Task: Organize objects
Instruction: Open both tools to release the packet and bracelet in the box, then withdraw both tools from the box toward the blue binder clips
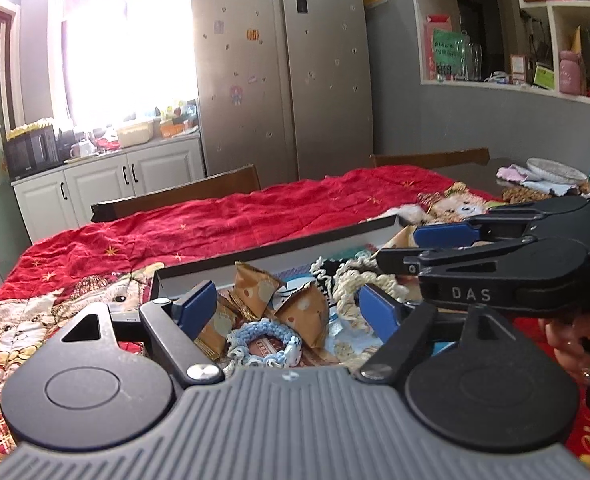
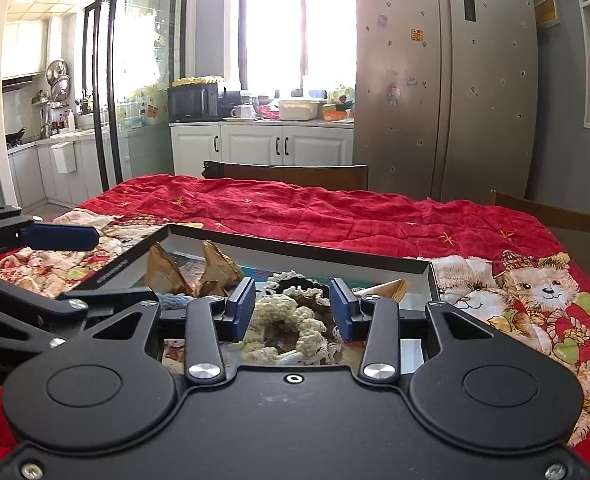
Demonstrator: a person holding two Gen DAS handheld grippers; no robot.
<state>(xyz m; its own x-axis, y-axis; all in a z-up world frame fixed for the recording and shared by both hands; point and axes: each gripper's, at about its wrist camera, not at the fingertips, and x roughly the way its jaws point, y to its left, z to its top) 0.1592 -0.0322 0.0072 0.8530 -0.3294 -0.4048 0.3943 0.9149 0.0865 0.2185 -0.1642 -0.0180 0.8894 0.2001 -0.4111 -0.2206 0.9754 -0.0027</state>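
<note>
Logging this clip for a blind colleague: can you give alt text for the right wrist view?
The right tongs stand open and empty above a shallow box on a red bear-print cloth. The box holds cream crochet pieces and tan folded packets. The left tongs reach in at the left; a fridge and white cabinets stand behind.

1. My left fingers (image 1: 285,306) stand wide apart over the shallow box (image 1: 255,254), gripping nothing.
2. Brown packets (image 1: 255,290) and a blue crocheted ring (image 1: 263,340) lie below.
3. My right fingers (image 1: 427,246) reach in beside them.
</note>
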